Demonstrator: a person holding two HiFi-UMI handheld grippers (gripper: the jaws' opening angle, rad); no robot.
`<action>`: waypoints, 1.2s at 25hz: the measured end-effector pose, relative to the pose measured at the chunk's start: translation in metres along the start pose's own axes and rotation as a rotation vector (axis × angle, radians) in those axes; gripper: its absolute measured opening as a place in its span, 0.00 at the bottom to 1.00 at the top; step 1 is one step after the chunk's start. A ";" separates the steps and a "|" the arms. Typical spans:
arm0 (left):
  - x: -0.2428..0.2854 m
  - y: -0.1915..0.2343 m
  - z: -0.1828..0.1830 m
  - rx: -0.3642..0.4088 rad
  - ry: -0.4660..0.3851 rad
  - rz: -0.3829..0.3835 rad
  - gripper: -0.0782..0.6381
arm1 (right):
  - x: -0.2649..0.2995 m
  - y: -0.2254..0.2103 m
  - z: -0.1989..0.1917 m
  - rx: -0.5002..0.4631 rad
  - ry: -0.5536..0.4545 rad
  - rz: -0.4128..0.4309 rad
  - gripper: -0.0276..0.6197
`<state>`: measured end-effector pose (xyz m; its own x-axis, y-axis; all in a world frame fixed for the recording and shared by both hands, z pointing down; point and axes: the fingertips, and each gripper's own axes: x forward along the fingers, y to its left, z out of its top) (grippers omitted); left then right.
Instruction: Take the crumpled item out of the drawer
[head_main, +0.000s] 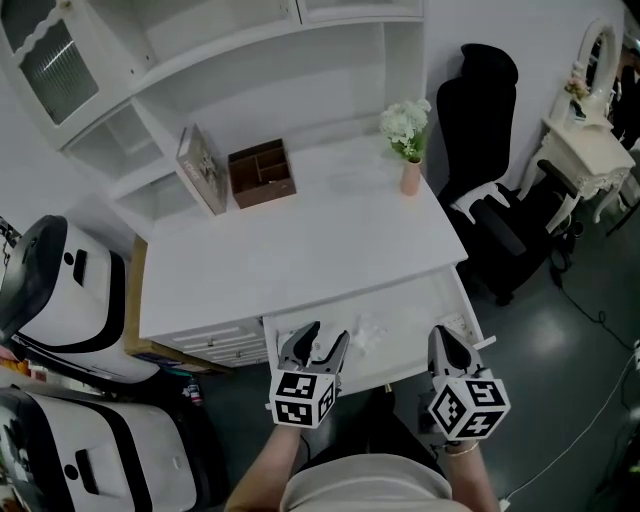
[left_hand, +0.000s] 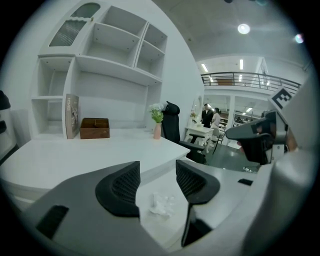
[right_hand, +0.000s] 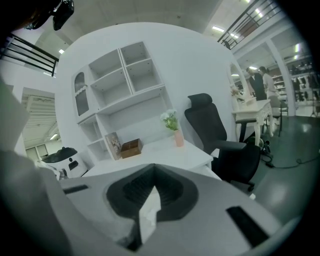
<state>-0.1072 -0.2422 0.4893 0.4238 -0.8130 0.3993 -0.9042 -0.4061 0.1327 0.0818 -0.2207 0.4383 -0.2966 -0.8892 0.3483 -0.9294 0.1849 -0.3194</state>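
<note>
— So, why is the front of the desk (head_main: 300, 250) bare?
— Its things sit well back: a wooden organiser (head_main: 262, 172), a book (head_main: 203, 170) leaning beside it, and a vase of flowers (head_main: 408, 150) at the far right. I judge that leaves room to work over the drawer (head_main: 415, 305), which stands open under the desk's near edge.
— And the two grippers?
— Both hang over the drawer's near side. The left gripper (head_main: 320, 348) points into it, jaws apart and nothing between them. In its own view the crumpled item (left_hand: 162, 204) lies on the drawer floor just beyond the gap and lined up with it. That reads as an approach for a pinch, not yet a grasp.
— The right one?
— The right gripper (head_main: 446, 345) is near the drawer's right end, apart from the item. Its jaws are drawn together with the tips meeting. Only a white sliver shows behind the tips, and I can't tell what surface that is. It looks parked out of the way.
— What is the item like?
— Small, white and wrinkled, like a wad of tissue or thin paper. It lies loose near the middle of the drawer floor and touches no wall. It is white on white, so its outline is faint. It should be light and squash under the pads, so a low, centred closing seems called for.
</note>
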 end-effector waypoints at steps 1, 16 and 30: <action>0.005 0.001 -0.002 -0.002 0.012 0.003 0.40 | 0.004 -0.003 0.002 0.001 0.002 0.003 0.05; 0.087 -0.008 -0.058 0.018 0.232 0.006 0.39 | 0.036 -0.055 0.023 0.027 0.030 -0.009 0.05; 0.148 -0.001 -0.139 0.050 0.525 -0.040 0.39 | 0.046 -0.093 0.019 0.069 0.061 -0.066 0.05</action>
<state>-0.0513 -0.3046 0.6741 0.3621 -0.4836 0.7969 -0.8789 -0.4619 0.1190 0.1592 -0.2866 0.4671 -0.2500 -0.8711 0.4226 -0.9306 0.0955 -0.3535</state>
